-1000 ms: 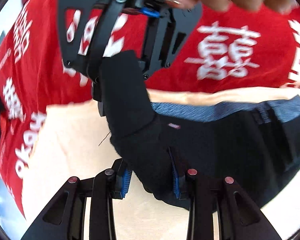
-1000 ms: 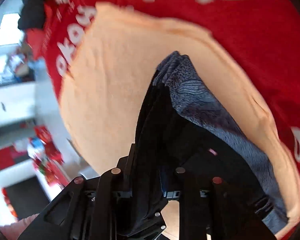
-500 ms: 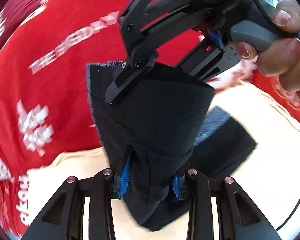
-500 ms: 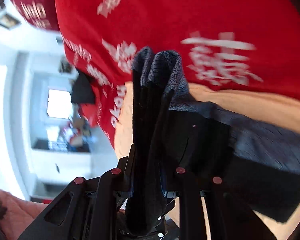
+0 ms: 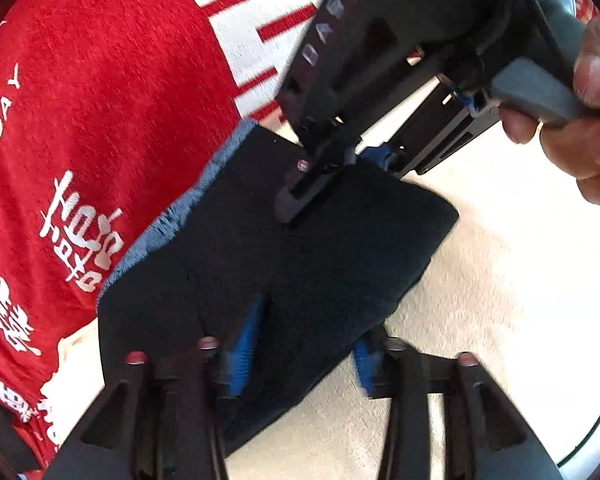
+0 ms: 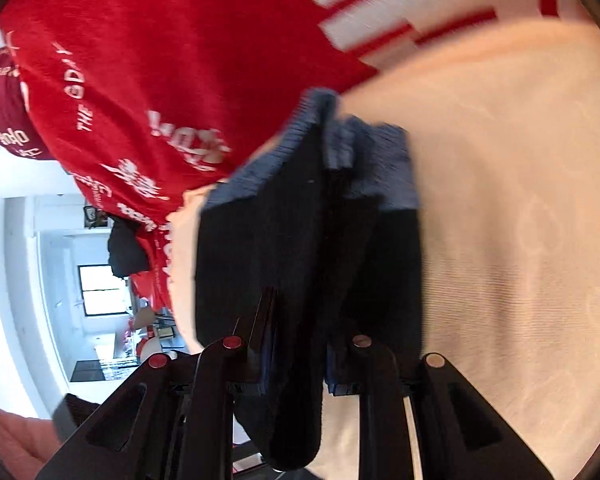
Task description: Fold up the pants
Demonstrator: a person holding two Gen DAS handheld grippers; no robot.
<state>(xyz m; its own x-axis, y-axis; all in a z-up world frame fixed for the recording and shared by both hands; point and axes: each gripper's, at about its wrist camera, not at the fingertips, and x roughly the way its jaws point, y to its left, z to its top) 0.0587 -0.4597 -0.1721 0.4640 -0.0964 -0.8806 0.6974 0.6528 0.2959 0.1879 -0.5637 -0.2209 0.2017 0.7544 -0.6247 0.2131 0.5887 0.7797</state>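
Note:
The dark navy pants [image 5: 284,256] with a blue-grey waistband [image 5: 168,220] are folded into a thick bundle over a cream cloth [image 5: 500,280]. My left gripper [image 5: 304,344] is shut on the near edge of the pants. My right gripper [image 5: 324,176] reaches in from the top of the left wrist view, clamped on the far edge. In the right wrist view my right gripper [image 6: 300,344] is shut on the pants [image 6: 268,248], folded layers standing upright between its fingers, waistband [image 6: 364,160] at the far end.
A red cloth with white lettering [image 5: 80,140] covers the surface beyond and left of the cream cloth [image 6: 520,220]. A hand [image 5: 580,128] holds the right gripper's handle. A room with a window [image 6: 100,288] shows at the left.
Both grippers have swung the pants bundle over and lowered it toward the cream cloth, keeping their grip. The views have turned; more cream cloth shows on the right now.

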